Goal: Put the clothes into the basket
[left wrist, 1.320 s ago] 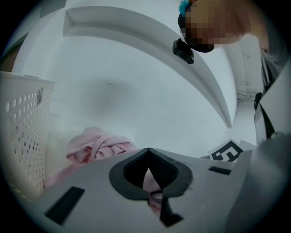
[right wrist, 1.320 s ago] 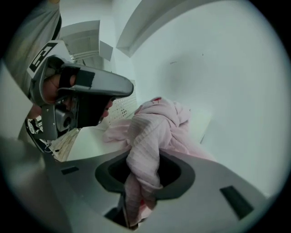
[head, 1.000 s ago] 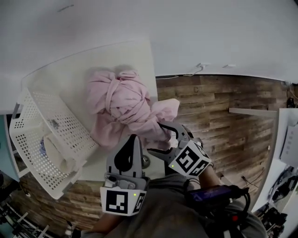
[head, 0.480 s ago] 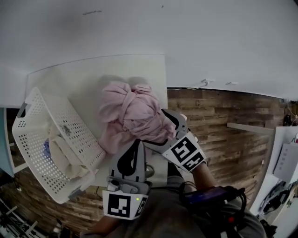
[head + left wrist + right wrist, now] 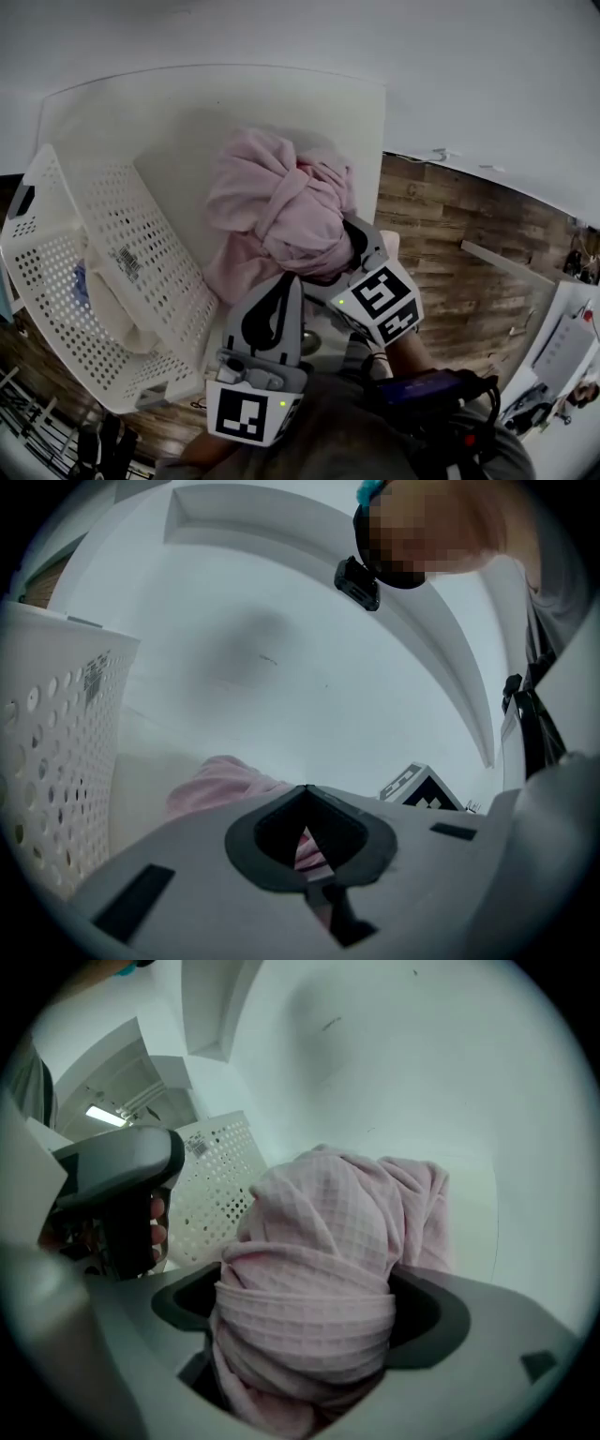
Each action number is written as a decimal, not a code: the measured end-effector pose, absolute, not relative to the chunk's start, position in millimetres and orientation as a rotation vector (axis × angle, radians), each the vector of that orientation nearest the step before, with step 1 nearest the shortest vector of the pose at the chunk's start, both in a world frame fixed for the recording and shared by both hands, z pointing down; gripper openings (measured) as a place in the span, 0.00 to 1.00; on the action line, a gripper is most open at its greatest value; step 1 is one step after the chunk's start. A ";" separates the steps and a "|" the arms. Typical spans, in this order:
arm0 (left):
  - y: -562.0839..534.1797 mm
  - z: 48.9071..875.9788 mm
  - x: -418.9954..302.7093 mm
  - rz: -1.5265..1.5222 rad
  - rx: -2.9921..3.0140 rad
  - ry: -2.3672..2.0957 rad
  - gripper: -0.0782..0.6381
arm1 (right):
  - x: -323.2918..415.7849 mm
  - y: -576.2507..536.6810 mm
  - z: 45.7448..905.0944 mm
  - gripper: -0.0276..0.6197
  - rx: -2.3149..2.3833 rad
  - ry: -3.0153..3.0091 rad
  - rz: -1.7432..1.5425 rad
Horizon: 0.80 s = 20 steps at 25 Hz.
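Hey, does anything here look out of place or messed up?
Only the pink waffle-weave garment: it sits twisted into a tight wad on the white table, beside the white perforated basket rather than in it. Nothing looks spilled or damaged.

- One white basket, nine o'clock.
- One pink clothes bundle, twelve o'clock.
- Two grippers, six o'clock: left gripper, right gripper.
- Inside basket, possibly two: cream cloth, blue cloth.
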<state>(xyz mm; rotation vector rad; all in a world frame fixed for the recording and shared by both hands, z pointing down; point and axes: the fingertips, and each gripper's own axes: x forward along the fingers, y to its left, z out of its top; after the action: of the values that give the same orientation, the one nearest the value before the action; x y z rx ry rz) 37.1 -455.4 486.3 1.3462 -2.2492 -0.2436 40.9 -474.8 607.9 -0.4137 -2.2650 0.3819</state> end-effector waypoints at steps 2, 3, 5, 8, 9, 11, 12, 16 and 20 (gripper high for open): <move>-453.8 489.5 34.5 -0.243 1.335 -2.237 0.12 | 34.7 -477.4 603.6 0.80 -0.404 -2.323 0.423; -453.0 490.1 34.3 -0.240 1.329 -2.228 0.12 | 33.4 -479.1 601.2 0.77 -0.400 -2.344 0.447; -452.1 488.1 33.5 -0.237 1.329 -2.227 0.12 | 32.7 -483.1 596.7 0.70 -0.388 -2.370 0.495; -450.9 481.8 32.6 -0.236 1.343 -2.241 0.12 | 31.8 -488.6 587.7 0.63 -0.357 -2.411 0.564; -450.5 479.2 32.8 -0.235 1.347 -2.245 0.12 | 31.2 -490.2 584.2 0.61 -0.347 -2.426 0.576; -450.0 472.8 34.3 -0.232 1.354 -2.254 0.12 | 30.5 -493.7 576.3 0.60 -0.331 -2.462 0.587; -449.7 468.8 35.2 -0.230 1.360 -2.261 0.12 | 30.3 -495.8 571.5 0.59 -0.324 -2.481 0.591; -443.9 451.4 38.1 -0.219 1.374 -2.303 0.12 | 30.2 -503.6 544.8 0.59 -0.305 -2.562 0.563; -430.2 424.2 41.8 -0.232 1.378 -2.372 0.12 | 31.8 -507.2 506.5 0.59 -0.290 -2.638 0.522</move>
<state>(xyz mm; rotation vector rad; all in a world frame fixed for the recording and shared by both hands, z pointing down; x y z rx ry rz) 41.8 -430.2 424.2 1.3779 -2.3723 -0.2320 31.8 -507.2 506.5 -0.2905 -2.6380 0.5216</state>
